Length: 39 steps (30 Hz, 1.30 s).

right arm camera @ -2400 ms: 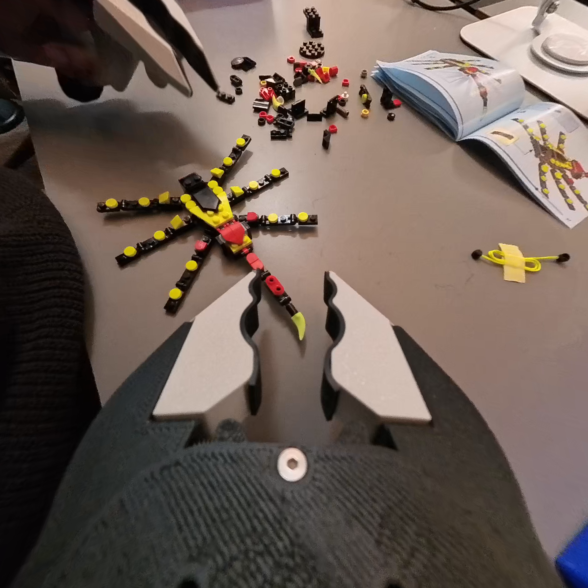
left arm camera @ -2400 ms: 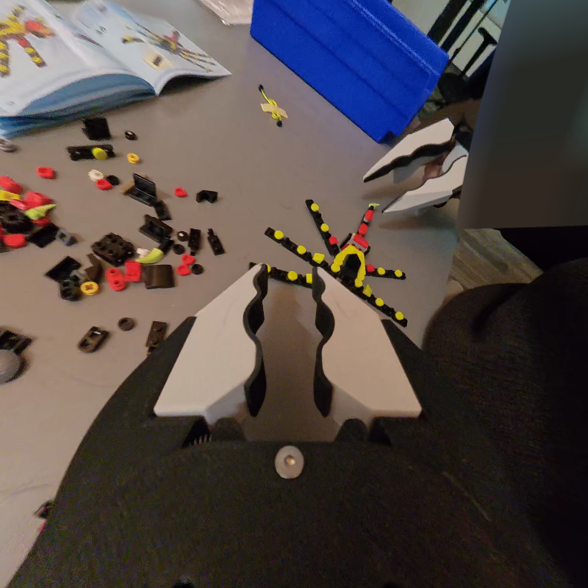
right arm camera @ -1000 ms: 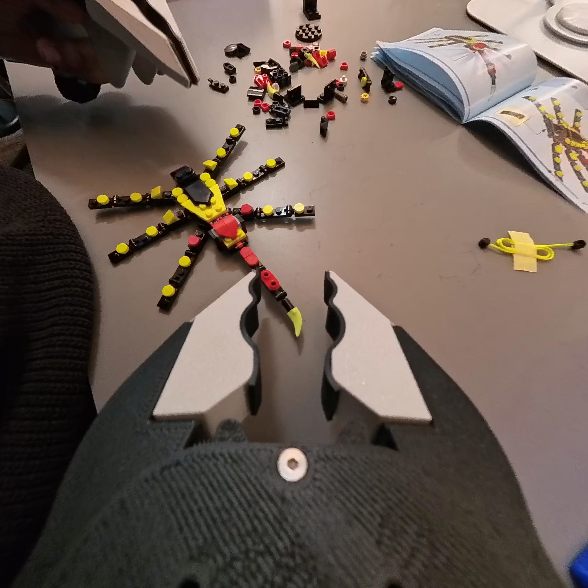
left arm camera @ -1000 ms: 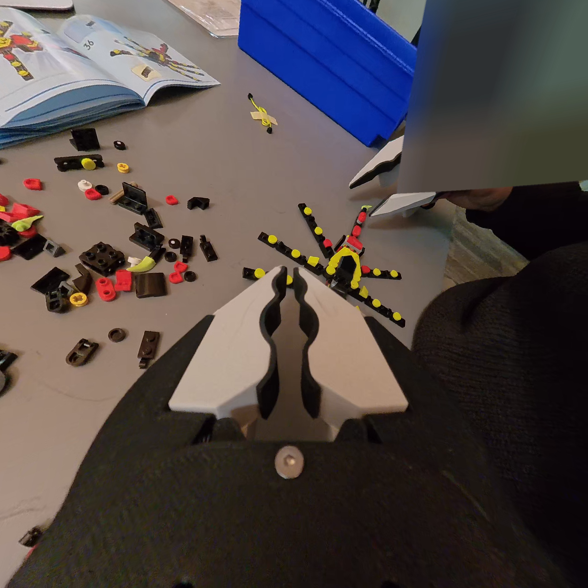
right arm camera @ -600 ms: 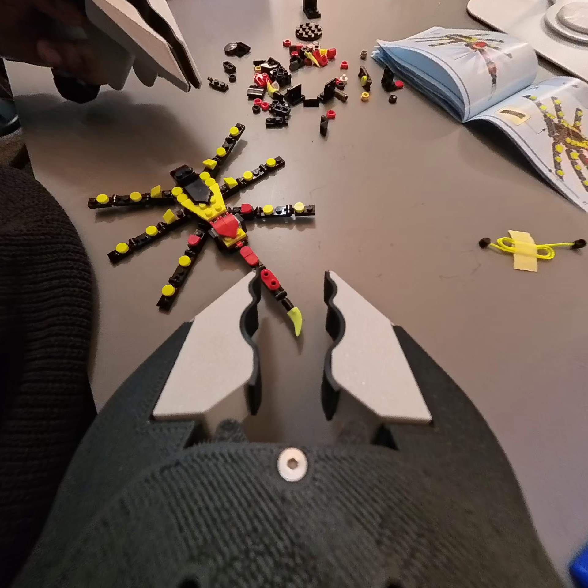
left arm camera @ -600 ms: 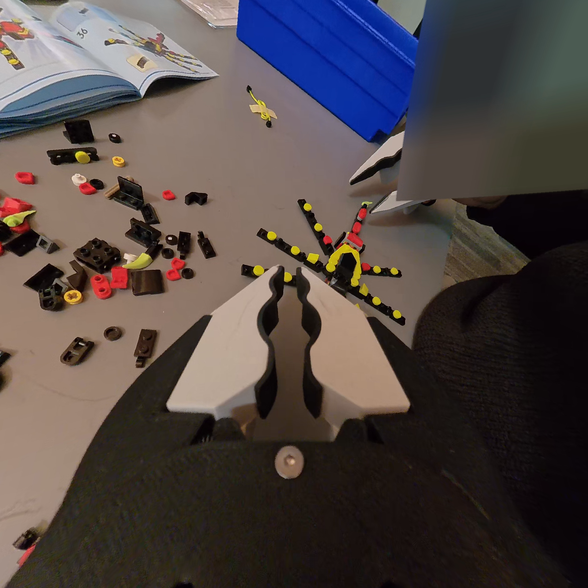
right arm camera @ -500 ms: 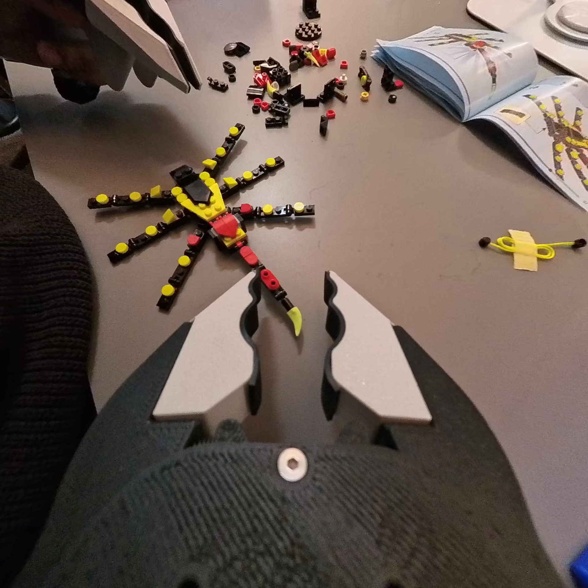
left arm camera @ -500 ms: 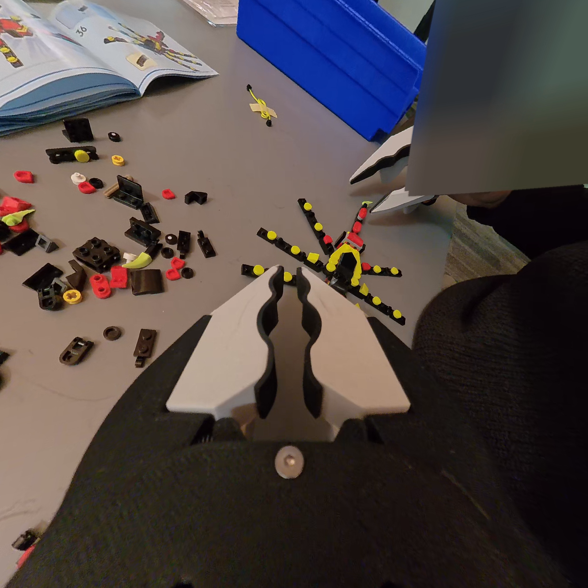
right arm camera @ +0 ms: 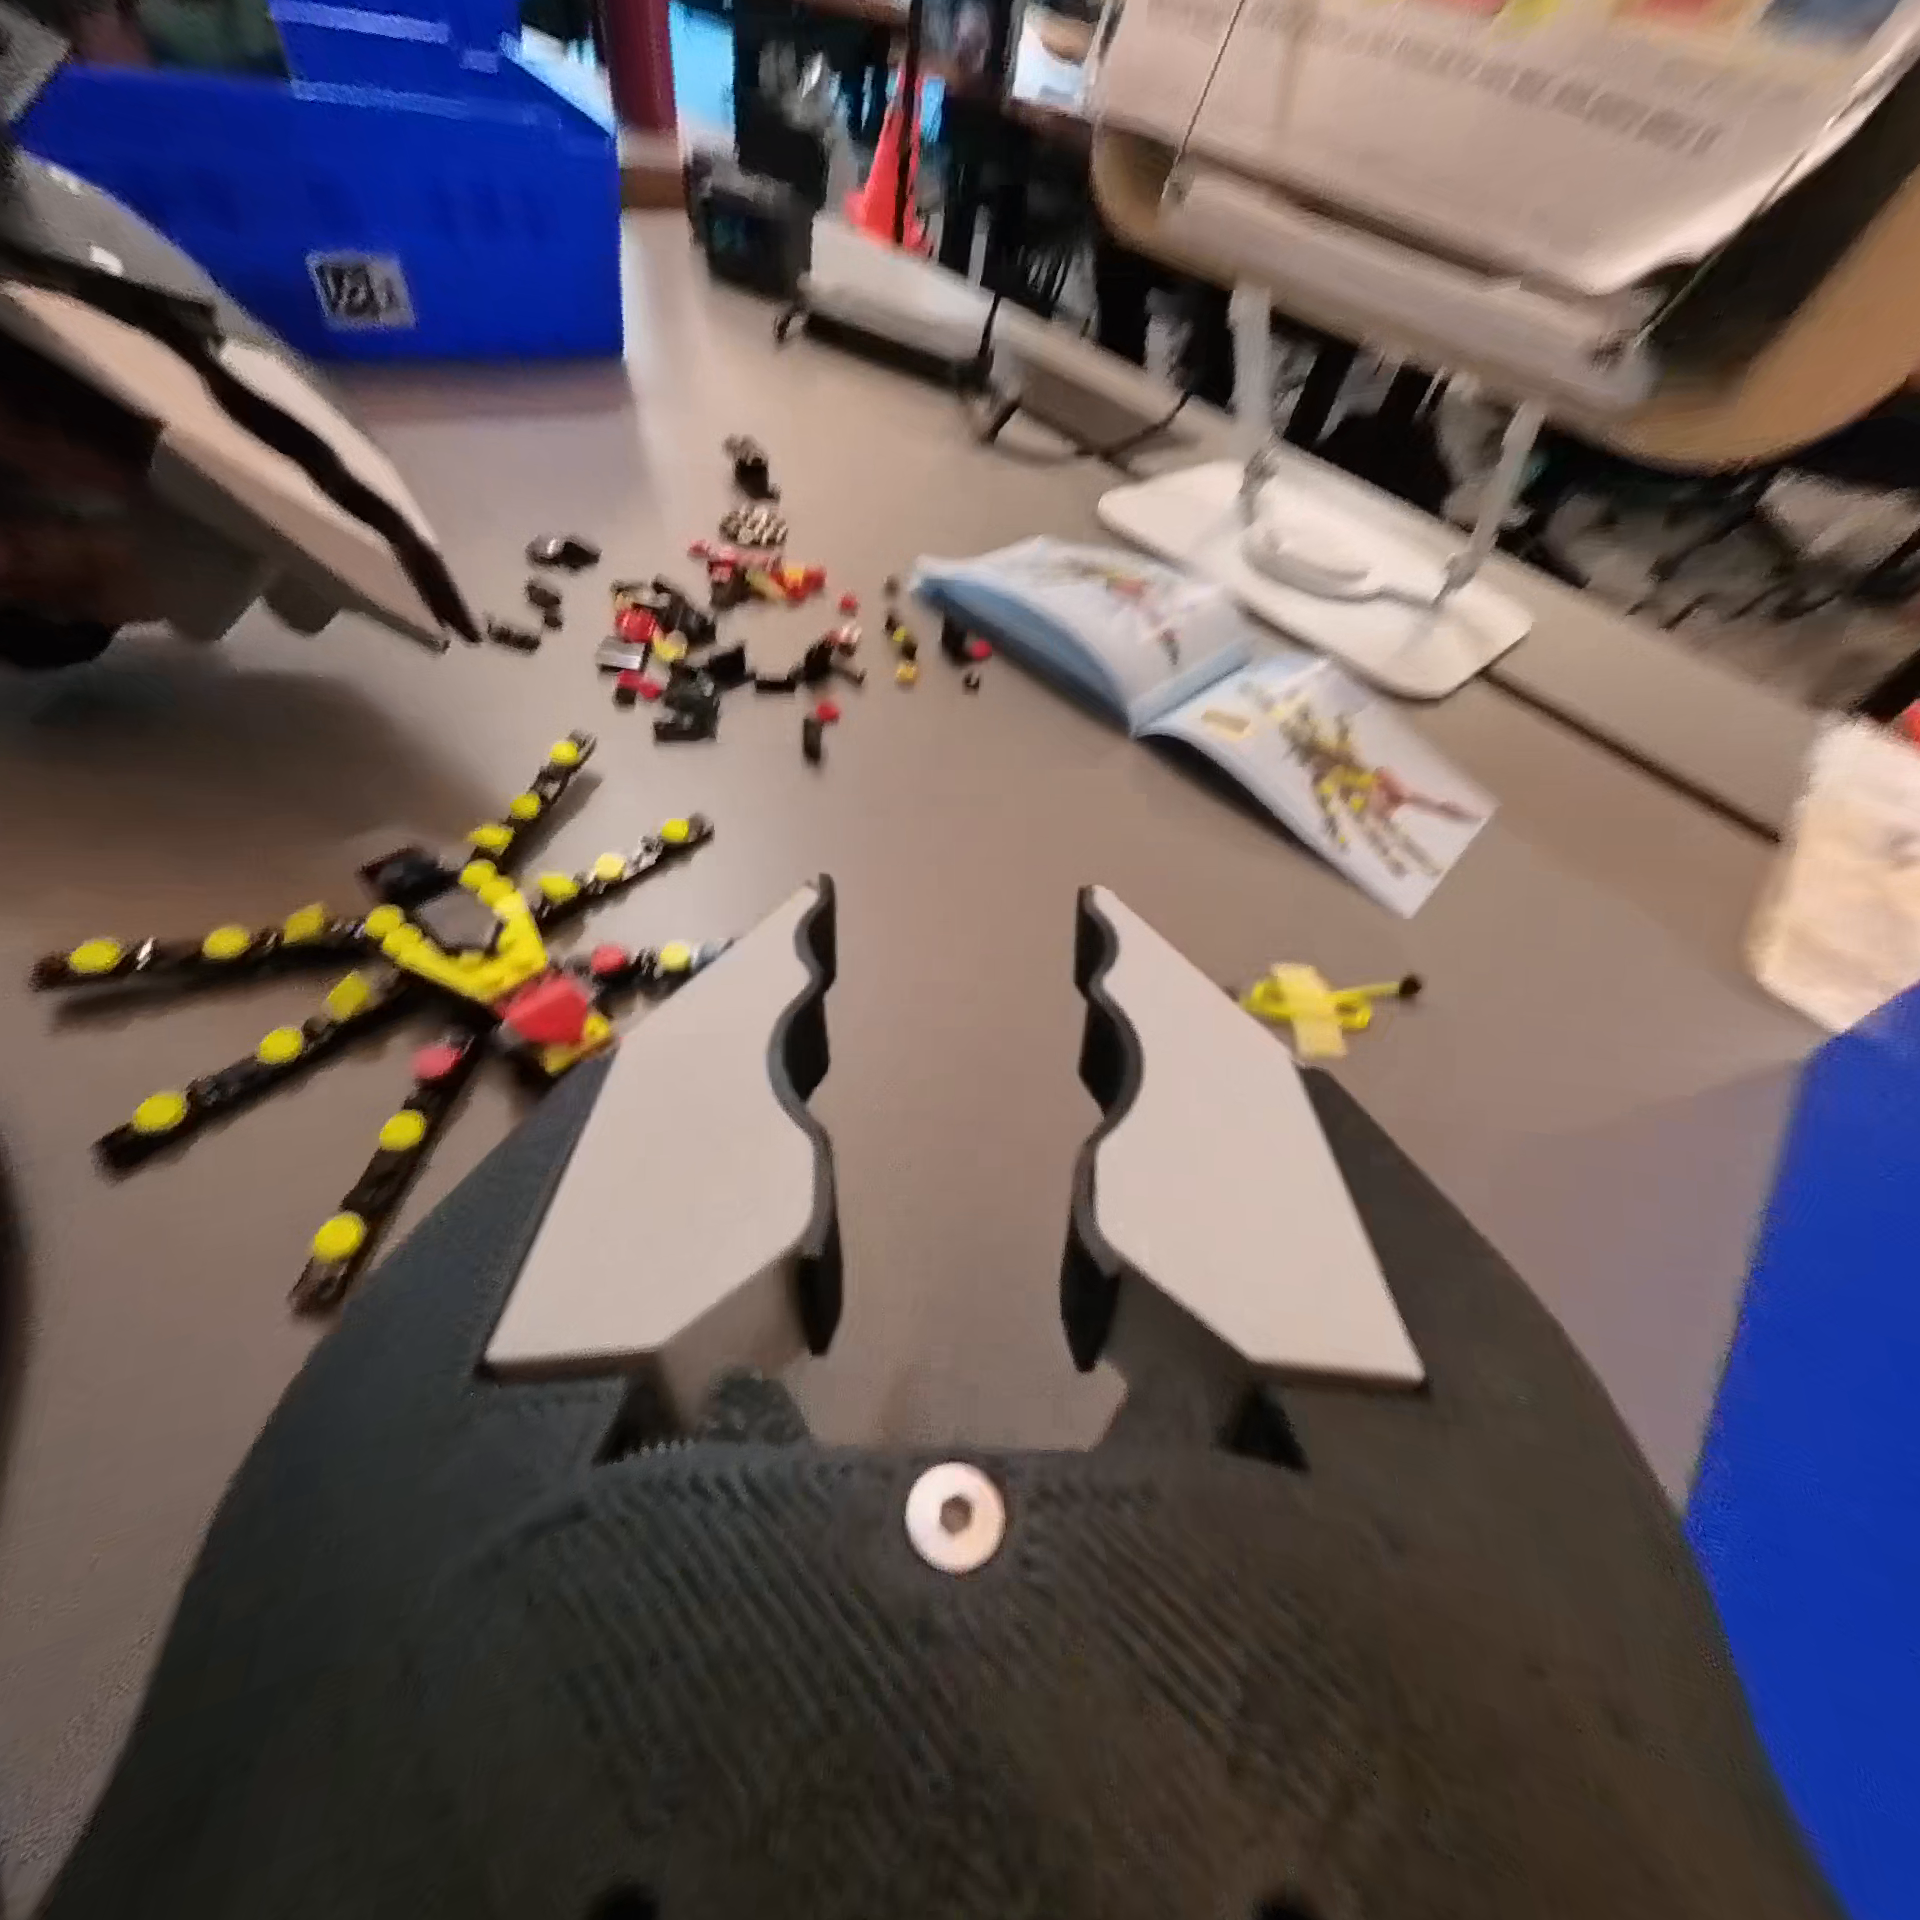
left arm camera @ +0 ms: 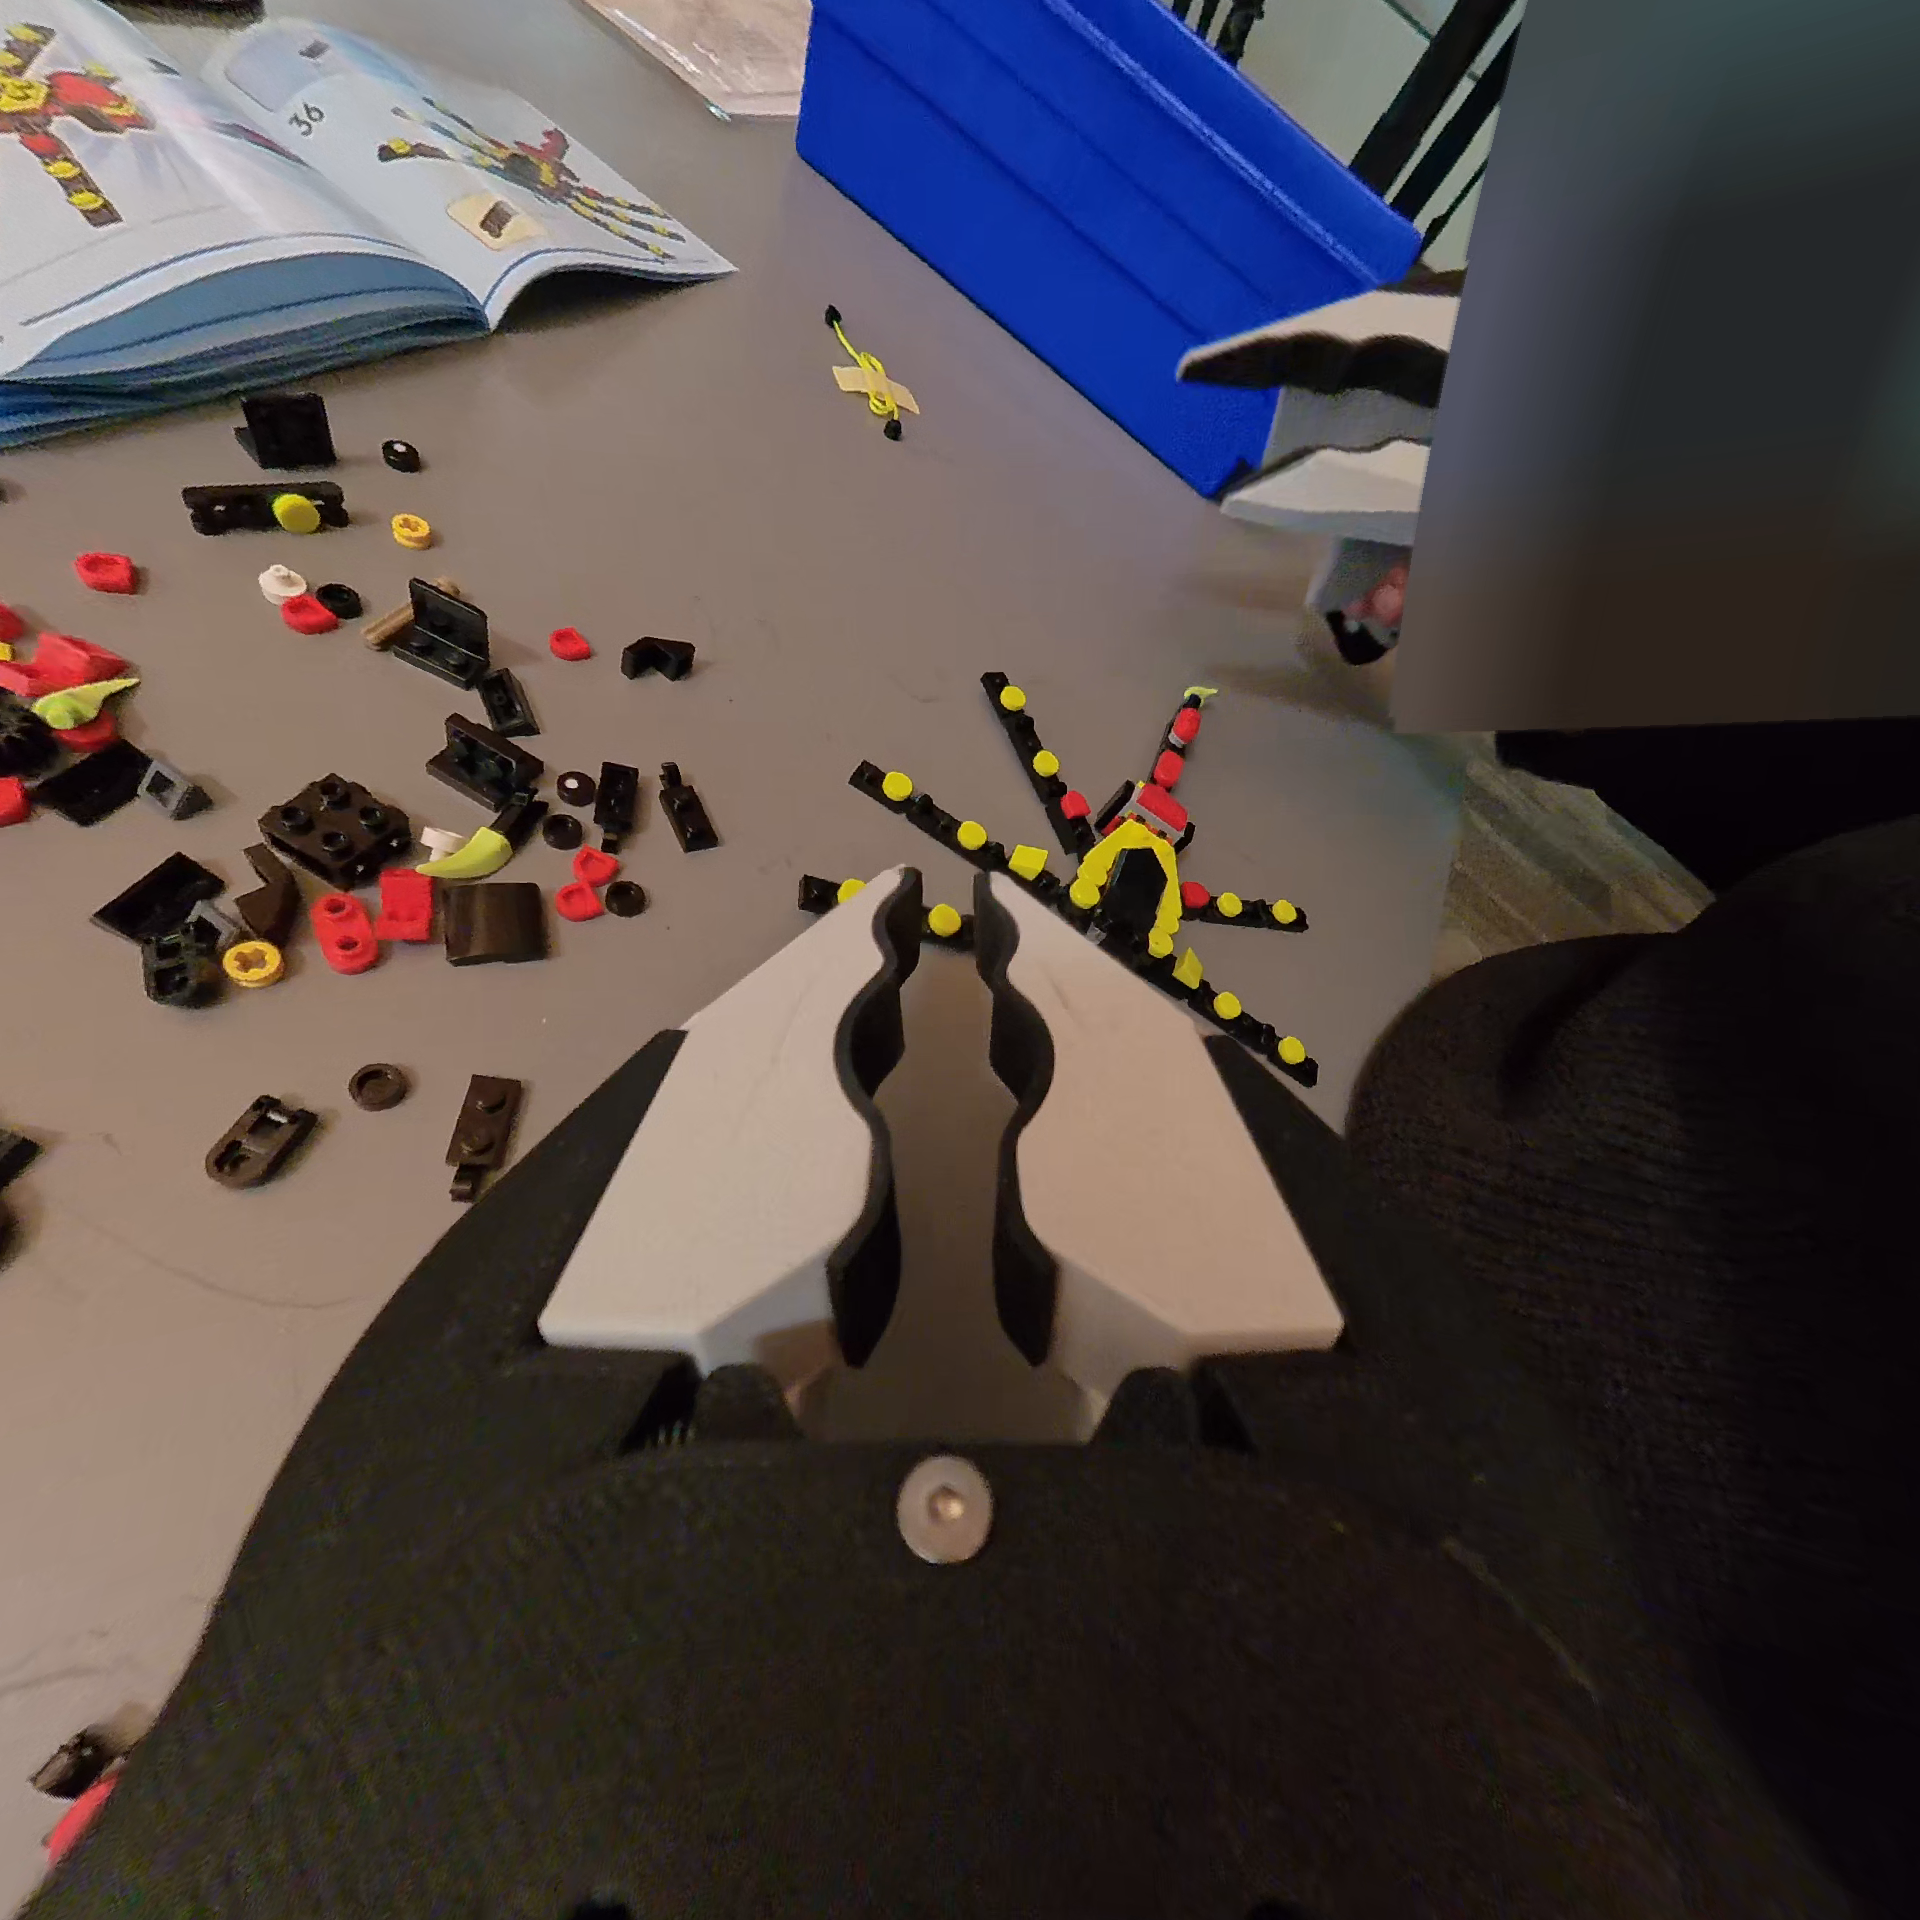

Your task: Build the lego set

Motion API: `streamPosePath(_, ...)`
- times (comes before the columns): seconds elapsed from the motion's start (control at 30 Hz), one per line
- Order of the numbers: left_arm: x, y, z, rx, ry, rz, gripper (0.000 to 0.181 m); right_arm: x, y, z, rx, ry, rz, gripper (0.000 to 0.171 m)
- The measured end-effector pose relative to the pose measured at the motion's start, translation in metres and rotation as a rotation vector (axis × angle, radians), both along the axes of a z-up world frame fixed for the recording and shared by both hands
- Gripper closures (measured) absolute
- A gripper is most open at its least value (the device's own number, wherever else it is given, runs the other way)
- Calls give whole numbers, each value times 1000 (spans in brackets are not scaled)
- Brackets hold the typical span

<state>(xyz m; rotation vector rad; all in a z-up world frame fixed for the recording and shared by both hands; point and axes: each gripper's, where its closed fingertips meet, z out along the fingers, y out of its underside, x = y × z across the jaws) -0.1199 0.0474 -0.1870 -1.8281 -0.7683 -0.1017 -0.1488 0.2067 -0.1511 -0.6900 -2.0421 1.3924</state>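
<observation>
Right gripper (right arm camera: 954, 899) has lifted and tilted up off black-and-yellow lego spider model (right arm camera: 457, 951); view blurred, room beyond now visible. Likely pulling back for next piece

Spider flat on grey counter (left arm camera: 727, 520), left of right gripper's jaws, tail hidden behind them. Loose black, red, yellow bricks (left arm camera: 343, 810) beyond spider; open blue instruction booklet (right arm camera: 1226, 686) past those

Right jaws wide apart, empty. Left gripper (left arm camera: 945, 883) jaws narrowly apart, empty, hovering over spider's leg (left arm camera: 940, 920)
</observation>
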Motion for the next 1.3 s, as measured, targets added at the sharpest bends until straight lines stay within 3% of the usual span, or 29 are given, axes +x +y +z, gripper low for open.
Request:
streamPosePath(0.1, 1, 0, 6, 30, -4, 3, 173, -19, -23, -3, 75, 118, 8, 89)
streamPosePath(0.17, 2, 0, 12, 44, 9, 7, 172, -33, -39, -7, 236, 224, 26, 91)
streamPosePath(0.27, 7, 0, 21, 35, 70, 2, 170, -56, -69, 10, 307, 390, 51, 127)
streamPosePath(0.43, 16, -1, 27, -33, 174, 8, 166, -87, -136, -10, 136, 22, 303, 162)
streamPosePath(0.5, 20, 0, 32, -30, 192, 9, 166, -107, -153, -15, 105, -79, 311, 158)
streamPosePath(0.6, 27, -1, 33, -31, 197, 15, 166, -133, -162, -40, 226, -148, 274, 124)
streamPosePath(0.63, 28, -1, 32, -37, 196, 27, 167, -139, -162, -48, 268, -149, 261, 123)
streamPosePath(0.77, 41, -3, 21, -67, 178, 27, 167, -139, -169, -66, 295, -179, 278, 142)
streamPosePath(0.9, 52, -15, 17, -104, 195, 60, 168, -143, -170, -79, 342, -204, 263, 148)
streamPosePath(0.97, 56, -23, 16, -122, 212, 87, 169, -142, -172, -81, 337, -246, 271, 162)
streamPosePath(1.13, 60, -36, 11, -171, 239, 125, 170, -125, -175, -55, 252, -299, 320, 166)
streamPosePath(1.17, 58, -39, 11, -176, 239, 143, 166, -119, -173, -43, 221, -284, 330, 166)
streamPosePath(1.3, 26, -73, 20, -225, 312, 439, 96, -72, -159, -10, 127, -246, 386, 167)
